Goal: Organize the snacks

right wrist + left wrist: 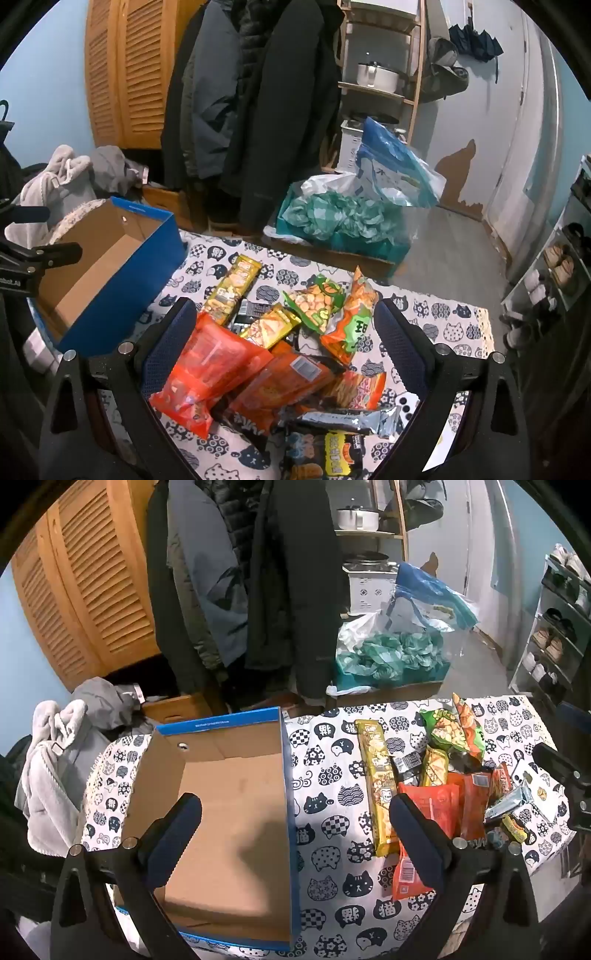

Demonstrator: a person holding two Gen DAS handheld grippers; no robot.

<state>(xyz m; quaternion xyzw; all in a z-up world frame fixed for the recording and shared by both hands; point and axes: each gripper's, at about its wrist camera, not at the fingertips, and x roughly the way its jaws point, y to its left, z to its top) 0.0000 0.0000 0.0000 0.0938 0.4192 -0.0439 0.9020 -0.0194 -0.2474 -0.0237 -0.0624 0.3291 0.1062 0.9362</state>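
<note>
Right gripper (284, 332) is spread wide, nothing pinched, hovering tilted down over the snack pile (280, 354). Directly between its fingers lies an orange-red bag (207, 373), long axis running from near-left up toward far-right; beside it sits a second orange pack (284, 380) with a white barcode sticker. A silver foil bar (351, 419) and a black-and-yellow pack (332, 458) lie nearest the camera.

Left gripper (295, 812) is also released and empty, hanging over the right wall of the blue cardboard box (221, 794), which stands open and holds no snacks. The pile lies to the right of the box, all on the cat-print tablecloth (332, 867).

So the right hand is nearer the snacks, the left nearer the box; a snack has to travel leftward into it.

The long yellow biscuit pack (376, 782) lies lengthwise, closest to the box. A green chip bag (317, 302) and an orange-green bag (351, 314) sit further back. The print on the wrappers is probably Chinese, too blurred to read. The white text on the box rim is unreadable.
</note>
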